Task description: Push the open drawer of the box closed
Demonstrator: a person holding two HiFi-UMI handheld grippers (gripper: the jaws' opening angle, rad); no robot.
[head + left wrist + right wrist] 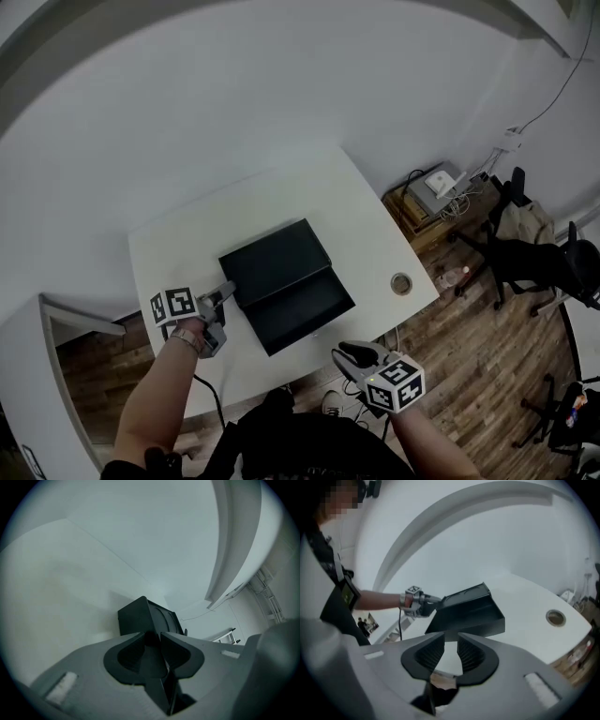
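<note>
The black box [275, 255] is sitting near the middle of the white table [361, 211], and its drawer [302, 314] is standing pulled out toward the table's near edge. Nothing is pushing it yet.

The left gripper [223, 298] is resting at the box's left corner with its jaws spread wide. The tips are right at the corner, and nothing is clamped between them. The right gripper [352, 354] is hanging over the table's near edge, well apart from the drawer front. Its jaws are also parted, with only bare tabletop showing in the gap.

The likeliest trouble is the box sliding. The table is looking smooth, and the left gripper is only bracing one corner, so a firm shove could be turning the whole box about that corner instead of seating the drawer.

A push landing off the middle of the drawer front could be skewing the drawer in its opening and jamming it. With the right jaws parted, one finger could also be slipping over the low front lip into the tray — riding in with it rather than pressing it home.
</note>
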